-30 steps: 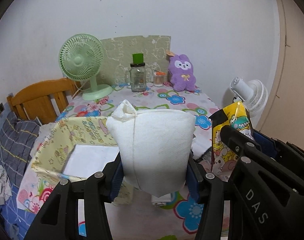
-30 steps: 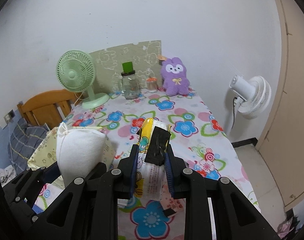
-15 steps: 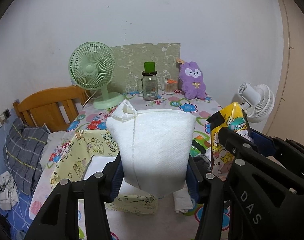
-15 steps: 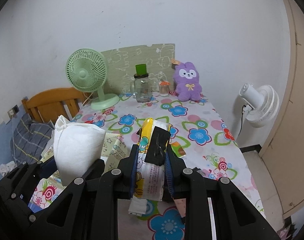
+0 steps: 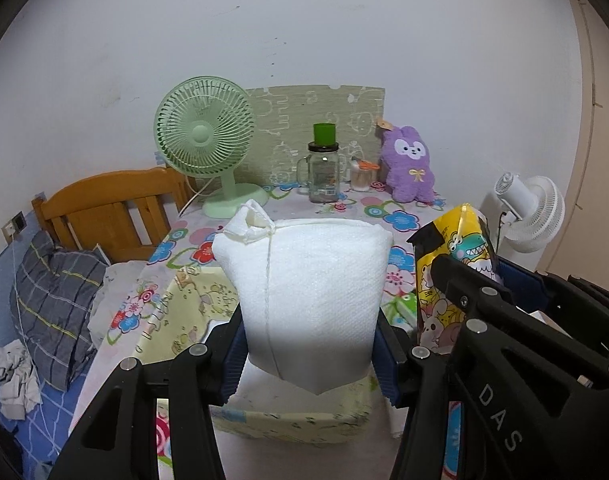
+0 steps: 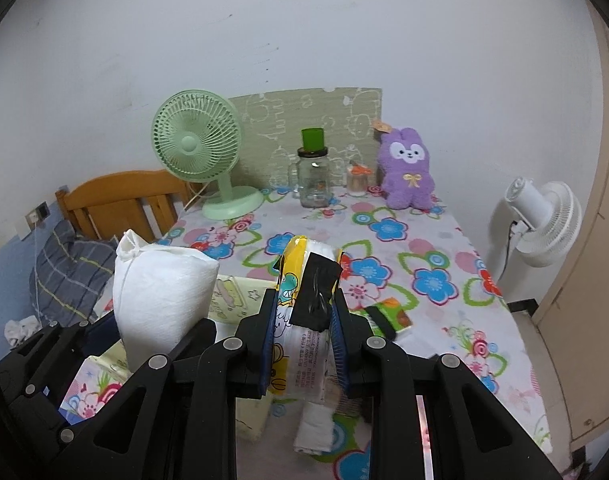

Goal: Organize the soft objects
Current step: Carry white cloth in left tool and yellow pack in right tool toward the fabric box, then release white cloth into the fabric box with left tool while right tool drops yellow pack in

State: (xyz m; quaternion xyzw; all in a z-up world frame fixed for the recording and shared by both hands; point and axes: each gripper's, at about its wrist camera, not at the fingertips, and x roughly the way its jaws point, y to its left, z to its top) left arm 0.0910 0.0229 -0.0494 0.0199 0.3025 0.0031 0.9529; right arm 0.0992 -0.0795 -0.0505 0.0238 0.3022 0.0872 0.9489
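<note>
From the left wrist view the left gripper [image 5: 309, 354] pinches a white tissue pack [image 5: 304, 300] between its jaws above a yellow box [image 5: 192, 304] on the flowered desk [image 5: 392, 220], while from the right wrist view the right gripper [image 6: 302, 344] clamps a yellow cartoon tissue pack [image 6: 304, 320] over the near desk.

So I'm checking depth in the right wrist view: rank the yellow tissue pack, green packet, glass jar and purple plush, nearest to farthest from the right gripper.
1. yellow tissue pack, between its fingers.
2. green packet, on the table just right.
3. glass jar, far centre.
4. purple plush, far right, slightly behind the jar.
</note>
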